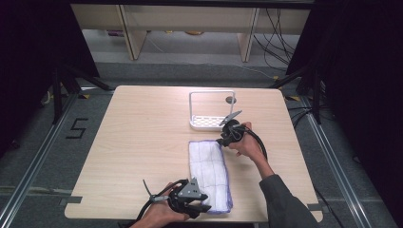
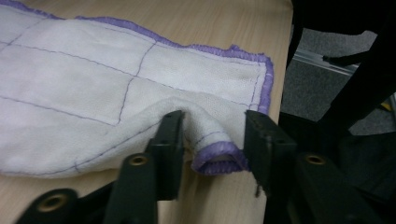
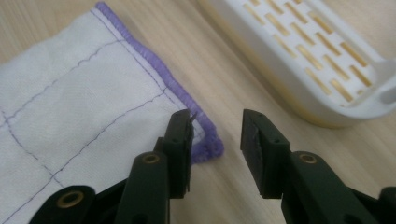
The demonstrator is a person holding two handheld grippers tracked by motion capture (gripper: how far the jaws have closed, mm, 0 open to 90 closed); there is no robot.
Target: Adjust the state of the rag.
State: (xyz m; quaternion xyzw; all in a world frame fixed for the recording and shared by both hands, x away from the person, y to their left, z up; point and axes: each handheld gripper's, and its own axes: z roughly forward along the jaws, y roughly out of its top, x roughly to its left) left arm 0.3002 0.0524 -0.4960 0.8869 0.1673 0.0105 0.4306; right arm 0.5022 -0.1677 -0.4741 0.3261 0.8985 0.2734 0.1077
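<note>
Cloth (image 1: 209, 173), white with purple hem and stitched grid, is laid folded as a long strip on the wooden table (image 1: 138, 142), running from near edge toward the far middle, slightly right of centre. Its near-right corner (image 2: 219, 156) is curled up into a small roll and is seen between the jaws of the left gripper (image 2: 212, 135); those jaws are held apart, one pad against the raised fold, the other just beside the rolled hem, nothing clamped. In the high view the left gripper (image 1: 202, 205) is placed at the cloth's near end, hand beneath it at the table's near edge. The cloth's far-right corner (image 3: 205, 140) lies flat, just beside one jaw of the right gripper (image 3: 215, 135), whose jaws are also spread, bare table between them, corner not pinched. The right gripper (image 1: 224, 140) is seen at the cloth's far end in the high view. White slotted rack (image 1: 211, 121) with upright frame stands just beyond, near but apart from the cloth (image 3: 84, 112).
</note>
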